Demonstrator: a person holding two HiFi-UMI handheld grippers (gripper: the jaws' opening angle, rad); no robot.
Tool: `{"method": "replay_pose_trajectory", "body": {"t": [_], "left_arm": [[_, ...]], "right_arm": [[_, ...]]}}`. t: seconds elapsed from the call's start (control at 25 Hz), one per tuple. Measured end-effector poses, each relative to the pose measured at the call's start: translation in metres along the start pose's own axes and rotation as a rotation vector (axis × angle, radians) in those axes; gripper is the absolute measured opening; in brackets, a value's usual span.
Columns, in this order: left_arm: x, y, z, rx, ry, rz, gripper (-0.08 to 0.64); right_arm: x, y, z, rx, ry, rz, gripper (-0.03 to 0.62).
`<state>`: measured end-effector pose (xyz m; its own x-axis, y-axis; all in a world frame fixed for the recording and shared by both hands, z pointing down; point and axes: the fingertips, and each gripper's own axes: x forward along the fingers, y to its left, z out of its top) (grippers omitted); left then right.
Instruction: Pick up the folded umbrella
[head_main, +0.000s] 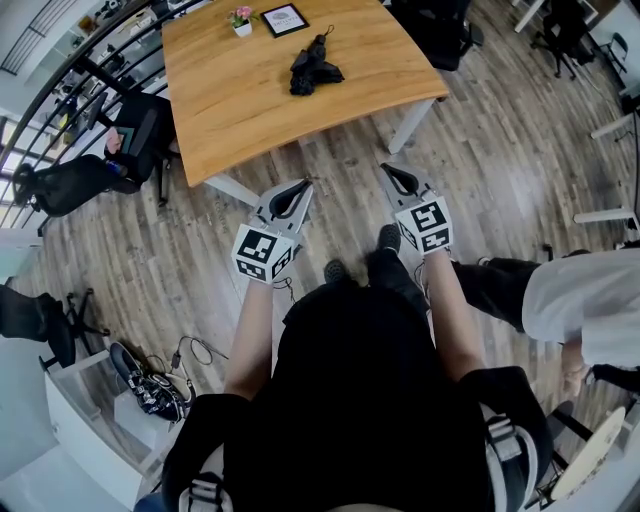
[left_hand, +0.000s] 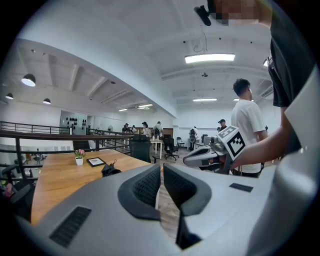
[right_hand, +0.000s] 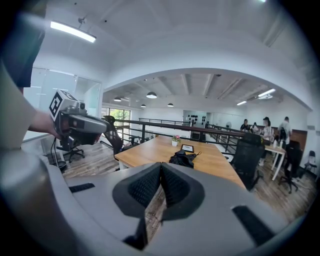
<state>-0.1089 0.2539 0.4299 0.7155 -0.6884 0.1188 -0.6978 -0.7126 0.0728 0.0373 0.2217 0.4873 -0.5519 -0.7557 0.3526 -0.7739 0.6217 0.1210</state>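
A black folded umbrella (head_main: 313, 68) lies on the wooden table (head_main: 240, 100), toward its far side. It also shows as the umbrella (left_hand: 110, 170) in the left gripper view and the umbrella (right_hand: 182, 158) in the right gripper view. My left gripper (head_main: 301, 188) and right gripper (head_main: 392, 172) are held side by side over the floor, short of the table's near edge, both shut and empty. The left gripper (left_hand: 162, 169) and the right gripper (right_hand: 161, 168) show their pads pressed together.
A small potted flower (head_main: 241, 20) and a framed picture (head_main: 284, 19) stand at the table's far end. Black office chairs (head_main: 140, 135) sit left of the table by a railing. A person in white (head_main: 590, 300) stands at my right. Bags and cables (head_main: 150, 385) lie on the floor at lower left.
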Motion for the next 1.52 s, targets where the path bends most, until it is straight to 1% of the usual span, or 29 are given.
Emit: {"method": "replay_pose_trajectory", "body": {"t": [0.36,0.72,0.96,1.12,1.52], "left_arm": [[0.001,0.004,0.001,0.011,-0.011,-0.011,0.034],[-0.004,0.016,0.007,0.000,-0.036,0.004,0.038],[-0.007,0.023,0.007,-0.001,-0.037,0.014,0.096],[-0.008,0.026,0.007,-0.002,-0.039,0.015,0.124],[-0.009,0.038,0.008,-0.001,-0.047,0.013,0.152]], "right_arm": [[0.003,0.002,0.008,-0.008,-0.035,-0.002,0.011],[0.009,0.005,0.016,-0.015,-0.052,0.004,0.087],[0.009,0.004,0.033,0.017,-0.122,-0.005,0.103],[0.011,0.003,0.038,0.018,-0.128,-0.012,0.140],[0.019,0.005,0.036,0.018,-0.115,-0.025,0.167]]}}
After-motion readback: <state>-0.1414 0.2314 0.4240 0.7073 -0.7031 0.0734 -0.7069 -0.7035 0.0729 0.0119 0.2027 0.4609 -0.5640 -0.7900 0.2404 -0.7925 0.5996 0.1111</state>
